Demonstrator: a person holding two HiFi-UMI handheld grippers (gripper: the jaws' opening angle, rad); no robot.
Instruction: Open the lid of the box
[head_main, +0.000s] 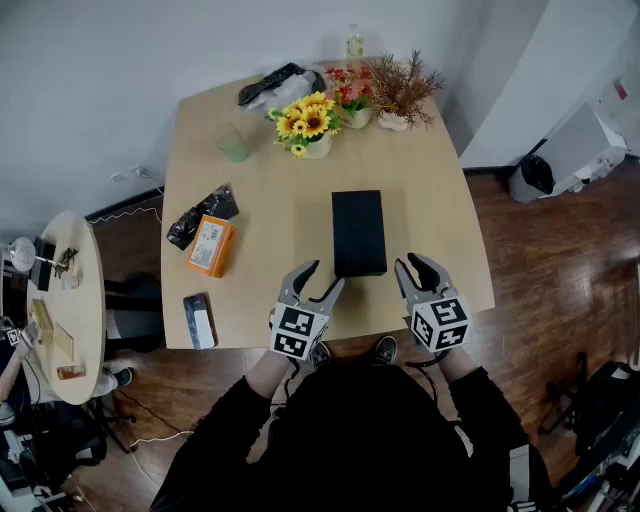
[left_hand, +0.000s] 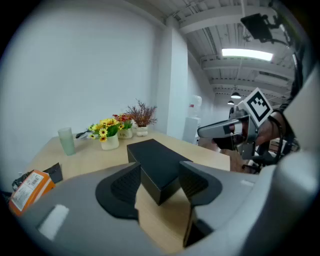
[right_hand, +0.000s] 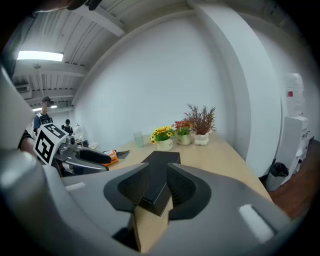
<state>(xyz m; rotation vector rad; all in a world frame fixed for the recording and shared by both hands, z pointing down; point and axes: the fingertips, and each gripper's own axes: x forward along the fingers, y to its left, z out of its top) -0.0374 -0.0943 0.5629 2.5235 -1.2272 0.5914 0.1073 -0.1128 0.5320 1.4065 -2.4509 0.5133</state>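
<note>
We are seeing the black box (head_main: 359, 232) lying flat and closed at the centre of the frame on the tabletop (head_main: 270, 200). We are holding the left claw (head_main: 322, 277) spread just beside its lower left corner. The right claw (head_main: 413, 263) is spread just right of its lower right corner, and neither is pinching it.

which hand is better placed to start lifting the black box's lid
Left, narrowly: the left tongs stand open at the near left corner of the black box; the right tongs, also open, sit off its right side with a gap.
</note>
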